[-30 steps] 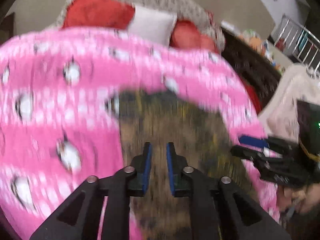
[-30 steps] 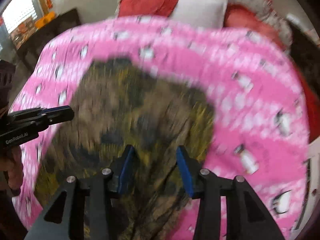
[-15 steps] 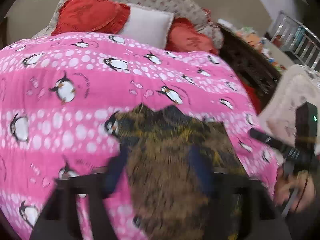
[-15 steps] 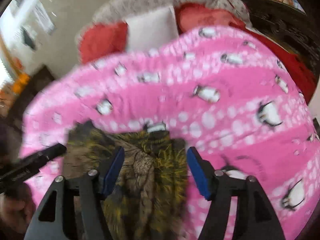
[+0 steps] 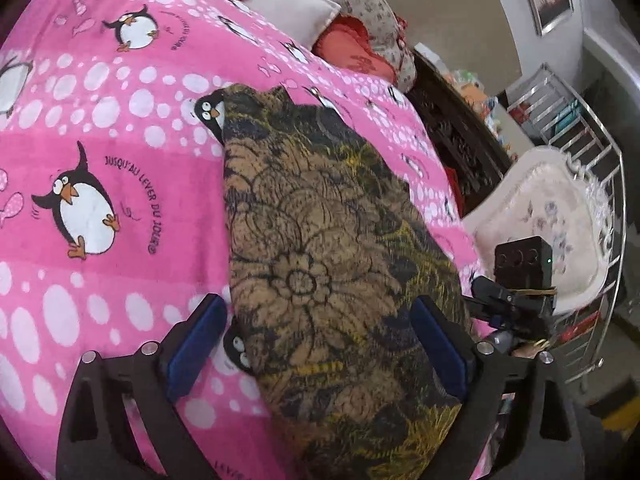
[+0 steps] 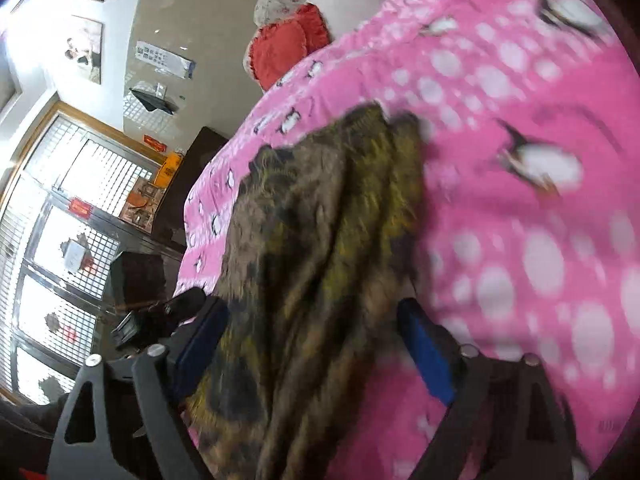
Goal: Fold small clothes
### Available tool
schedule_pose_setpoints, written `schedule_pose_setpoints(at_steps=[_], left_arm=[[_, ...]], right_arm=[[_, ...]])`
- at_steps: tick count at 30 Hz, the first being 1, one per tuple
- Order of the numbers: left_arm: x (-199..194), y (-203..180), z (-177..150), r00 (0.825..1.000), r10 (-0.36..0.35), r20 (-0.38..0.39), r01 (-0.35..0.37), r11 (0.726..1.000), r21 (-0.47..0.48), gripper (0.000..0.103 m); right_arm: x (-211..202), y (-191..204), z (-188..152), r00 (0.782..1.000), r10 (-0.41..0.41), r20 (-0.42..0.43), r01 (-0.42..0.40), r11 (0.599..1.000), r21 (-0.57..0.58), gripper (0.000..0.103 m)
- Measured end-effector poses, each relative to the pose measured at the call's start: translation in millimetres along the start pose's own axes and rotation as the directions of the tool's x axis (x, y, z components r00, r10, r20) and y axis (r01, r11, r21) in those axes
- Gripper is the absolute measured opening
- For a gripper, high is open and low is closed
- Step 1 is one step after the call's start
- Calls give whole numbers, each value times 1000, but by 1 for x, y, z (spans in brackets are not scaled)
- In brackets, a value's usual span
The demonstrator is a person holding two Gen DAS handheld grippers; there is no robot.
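- A pink penguin-print blanket (image 5: pixel 100 184) covered the bed.
- The brown floral garment (image 5: pixel 320 264) lay flat on it.
- Left gripper (image 5: pixel 320 344) and right gripper (image 6: pixel 312 344) had fingers spread wide, holding nothing.

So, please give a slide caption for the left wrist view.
Open left gripper above brown floral garment on pink penguin blanket.

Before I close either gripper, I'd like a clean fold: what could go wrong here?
1. Both grippers, left and right, are open over the garment; a deep pinch may catch the pink blanket too.
2. The garment lies bunched in ridges, so creases may get folded in.
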State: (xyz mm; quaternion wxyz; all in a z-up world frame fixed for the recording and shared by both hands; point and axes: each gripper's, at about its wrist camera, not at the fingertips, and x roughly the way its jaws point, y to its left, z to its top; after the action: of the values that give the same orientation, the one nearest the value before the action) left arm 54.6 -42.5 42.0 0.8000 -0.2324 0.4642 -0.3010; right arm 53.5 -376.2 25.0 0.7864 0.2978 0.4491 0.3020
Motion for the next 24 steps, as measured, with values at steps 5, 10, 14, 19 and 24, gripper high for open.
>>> schedule_pose_setpoints(at_steps=[5,10,14,19,24], left_arm=[[5,-1,7,1000,-10,28,11,1000,-13,71],[5,13,4,998,20,65,-15,997,-81,9],[12,12,-2,993,64,103,-56,996,-76,6],[6,-4,3,985,122,122,-117,992,-47,0],[-32,-2,14,982,76,174,-67,996,-55,0]], right_arm=[[29,10,20,998,52,43,-47,994,-99,68],[15,-2,11,994,68,89,-62,996,-68,37],[21,-7,11,999,1,49,0,999,-33,35],[24,-2,13,997,-58,41,59,998,-15,33],[19,52,21,996,-64,66,67,996,-53,18]])
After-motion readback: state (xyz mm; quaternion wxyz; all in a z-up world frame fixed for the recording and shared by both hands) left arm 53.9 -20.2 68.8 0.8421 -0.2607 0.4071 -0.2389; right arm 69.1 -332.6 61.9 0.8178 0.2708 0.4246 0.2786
